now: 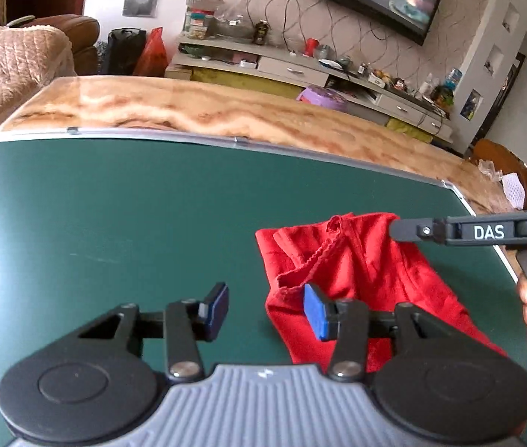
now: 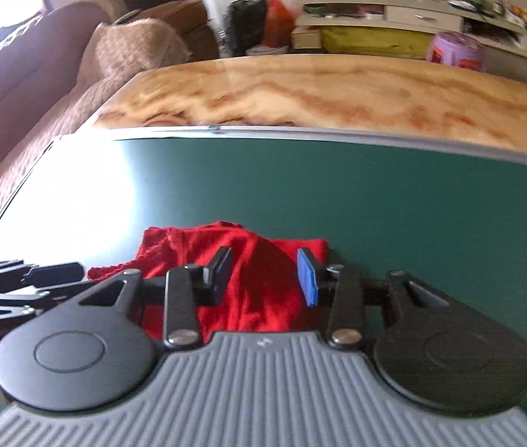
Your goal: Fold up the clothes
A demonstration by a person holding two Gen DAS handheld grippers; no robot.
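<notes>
A: How are the tools posed?
B: Left gripper (image 1: 265, 311) hovers low, jaws wide apart, empty, over the red garment's (image 1: 356, 283) edge on the green mat (image 1: 114, 223). Right gripper (image 2: 265, 277), jaws apart, sits above the cloth.
A: Anything unclear?
B: Fingertip contact with the cloth; the right-wrist view is blurred.
</notes>
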